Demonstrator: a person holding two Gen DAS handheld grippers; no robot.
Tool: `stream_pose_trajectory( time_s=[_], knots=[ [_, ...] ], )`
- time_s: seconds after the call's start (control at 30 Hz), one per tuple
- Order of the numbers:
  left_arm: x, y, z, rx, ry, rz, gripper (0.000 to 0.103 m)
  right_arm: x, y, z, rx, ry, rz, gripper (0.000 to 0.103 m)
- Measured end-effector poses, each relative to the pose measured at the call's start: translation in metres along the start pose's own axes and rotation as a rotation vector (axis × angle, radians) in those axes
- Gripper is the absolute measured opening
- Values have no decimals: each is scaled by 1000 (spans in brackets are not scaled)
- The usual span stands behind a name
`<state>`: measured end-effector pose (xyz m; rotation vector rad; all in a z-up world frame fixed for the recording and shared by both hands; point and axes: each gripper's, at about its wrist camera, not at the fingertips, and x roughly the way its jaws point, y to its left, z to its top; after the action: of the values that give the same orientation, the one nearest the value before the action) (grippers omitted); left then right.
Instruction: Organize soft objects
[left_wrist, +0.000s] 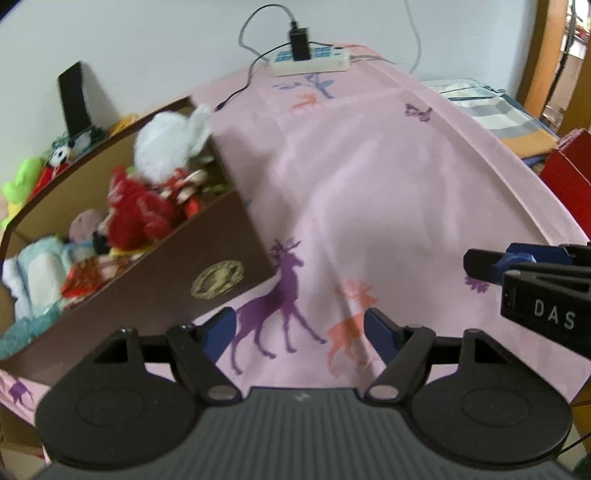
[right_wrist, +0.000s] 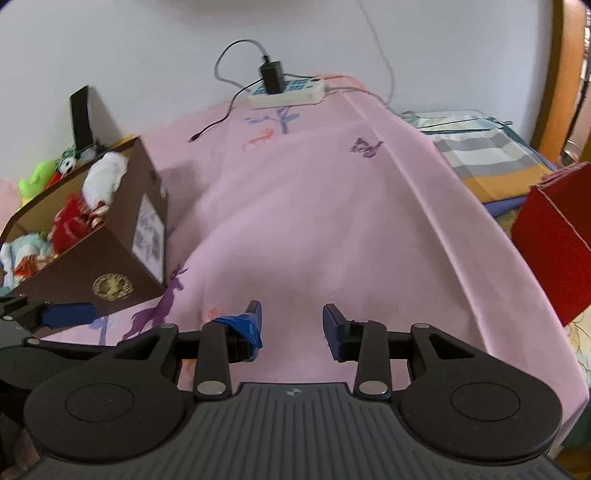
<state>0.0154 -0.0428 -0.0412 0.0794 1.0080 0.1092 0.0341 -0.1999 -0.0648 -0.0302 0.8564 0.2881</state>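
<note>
The pink deer-print cloth (left_wrist: 369, 177) covers the whole tabletop ahead of both tongs, and no soft object is seen lying loose on it. The brown cardboard box (left_wrist: 177, 273) stands ahead and to the left of the left tongs (left_wrist: 300, 330), its near corner just beyond the left fingertip. The plush toys (left_wrist: 136, 206) are packed inside it: a white one on top at the far end, a red one in the middle, a pale blue and white one at the near end. A green plush toy (left_wrist: 18, 181) and a small black-and-white one are seen behind the box, outside its wall.

The sorting is judged to be largely done. The left tongs are held wide with nothing between them; the right tongs (right_wrist: 292, 325) are open more narrowly, also empty. The next move is judged to call for a reach left, over the box, to the toys behind it.

A red box (right_wrist: 554, 236) is placed well to the right of the right tongs. A white power strip (right_wrist: 286, 92) lies at the far edge.

"DAS" is read in white on the right tongs as seen from the left wrist. A gold round emblem and a white printed label are carried on the box; neither text is legible.
</note>
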Motion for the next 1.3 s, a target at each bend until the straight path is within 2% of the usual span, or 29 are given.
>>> stream_pose_trajectory(
  time_s=[0.27, 0.6, 0.93, 1.1, 1.3],
  knots=[
    [-12, 40, -13, -88, 5, 65, 78, 4, 43, 6, -104, 18, 91, 20],
    [-42, 102, -16, -212, -69, 122, 78, -6, 100, 25, -194, 6, 164, 20],
    [-68, 145, 22, -276, -209, 134, 81, -25, 136, 62, -218, -123, 125, 21],
    [-66, 156, 36, -287, -219, 151, 81, -21, 149, 71, -213, -155, 93, 21],
    [-54, 170, 36, -314, -192, 162, 81, -9, 157, 69, -198, -133, 68, 21]
  ],
)
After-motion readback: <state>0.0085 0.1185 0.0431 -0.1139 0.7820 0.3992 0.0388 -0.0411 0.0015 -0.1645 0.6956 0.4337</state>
